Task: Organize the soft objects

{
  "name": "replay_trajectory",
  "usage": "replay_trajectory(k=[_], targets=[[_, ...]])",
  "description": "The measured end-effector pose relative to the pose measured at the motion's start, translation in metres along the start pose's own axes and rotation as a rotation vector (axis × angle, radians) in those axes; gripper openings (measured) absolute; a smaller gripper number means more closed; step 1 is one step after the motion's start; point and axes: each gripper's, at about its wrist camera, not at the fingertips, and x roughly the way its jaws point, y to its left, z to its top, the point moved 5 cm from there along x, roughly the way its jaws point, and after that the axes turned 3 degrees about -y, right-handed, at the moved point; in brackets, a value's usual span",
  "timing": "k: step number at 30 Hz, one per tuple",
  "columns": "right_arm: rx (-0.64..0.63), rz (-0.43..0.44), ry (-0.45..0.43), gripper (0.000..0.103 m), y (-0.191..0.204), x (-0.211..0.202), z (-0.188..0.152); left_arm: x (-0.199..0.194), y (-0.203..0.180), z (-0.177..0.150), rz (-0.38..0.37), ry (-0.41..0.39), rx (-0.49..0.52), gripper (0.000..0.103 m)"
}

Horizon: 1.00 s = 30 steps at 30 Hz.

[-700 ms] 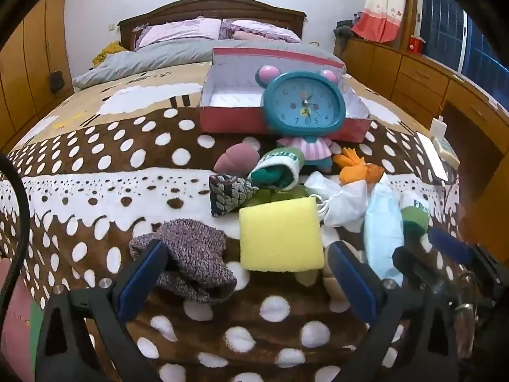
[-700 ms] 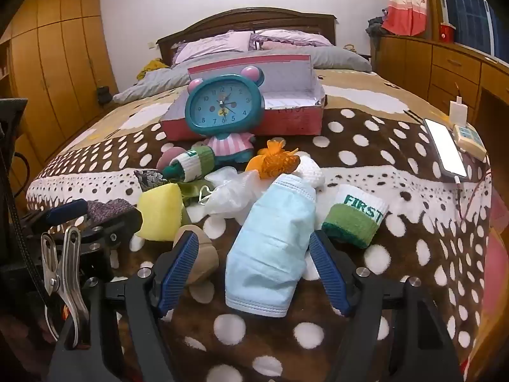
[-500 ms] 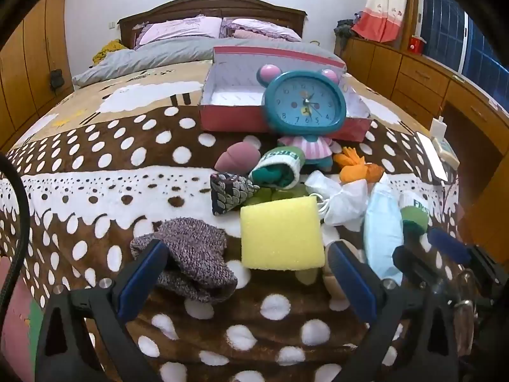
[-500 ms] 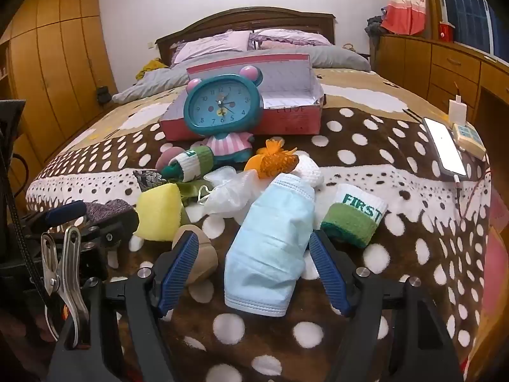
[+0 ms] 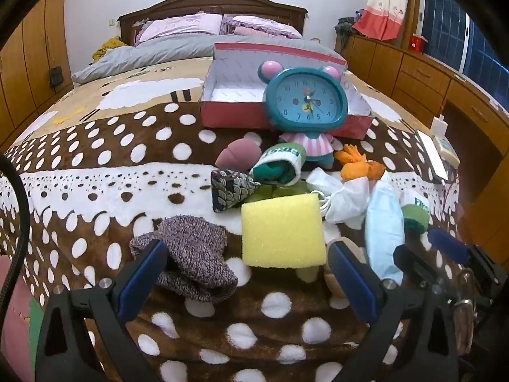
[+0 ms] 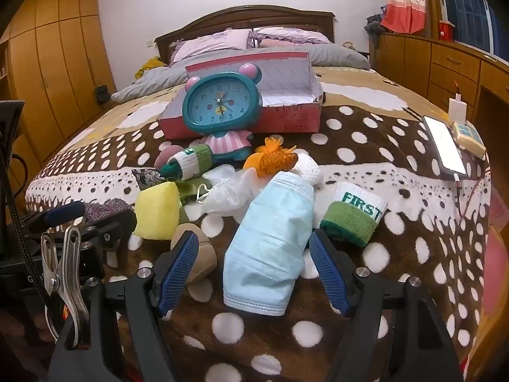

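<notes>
the sorting looks barely begun, judging by how things lie: the pink cardboard box (image 5: 222, 113) at the far side of the pile sits open with only its white floor showing, and every soft thing is on the spotted brown fleece blanket (image 5: 95, 146) in front of it. both tongs hang released with nothing between the jaws; the left gripper (image 5: 245, 275) stands wide over the near edge of the heap, its left pad just beside the purple knitted sock (image 5: 191, 254), loose and nubbly, with the yellow sponge (image 5: 281, 232), a porous squared block, just beyond the gap. the right gripper (image 6: 254, 269) straddles the pale blue face mask (image 6: 273, 235), pleated and flat, without pressing it. to its right is a terry wristband (image 6: 353, 215), green and white, lettered; a second one (image 5: 280, 165), rolled, lies near the clock. between them are a white mesh pouf (image 6: 227, 187), crinkled and airy, an orange ruffled piece (image 6: 275, 157), a white knitted item (image 6: 308, 168), a mauve teardrop makeup sponge (image 5: 238, 156), a scale-patterned fabric pouch (image 5: 230, 187) and a tan rounded sponge (image 6: 197, 254) by the right gripper's left pad. the teal plastic alarm clock (image 5: 307, 105), hard and glossy, stands against the box and probably is not part of the sorting. all of the soft pieces remain to be moved.
</notes>
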Motion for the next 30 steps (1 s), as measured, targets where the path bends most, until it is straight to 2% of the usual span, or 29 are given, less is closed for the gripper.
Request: replay_trajectory(k=[30], targets=[[0.0, -0.002, 0.01, 0.074, -0.0004, 0.0034, -0.0027, 0.0043, 0.0, -0.0079, -0.002, 0.023, -0.005, 0.103]])
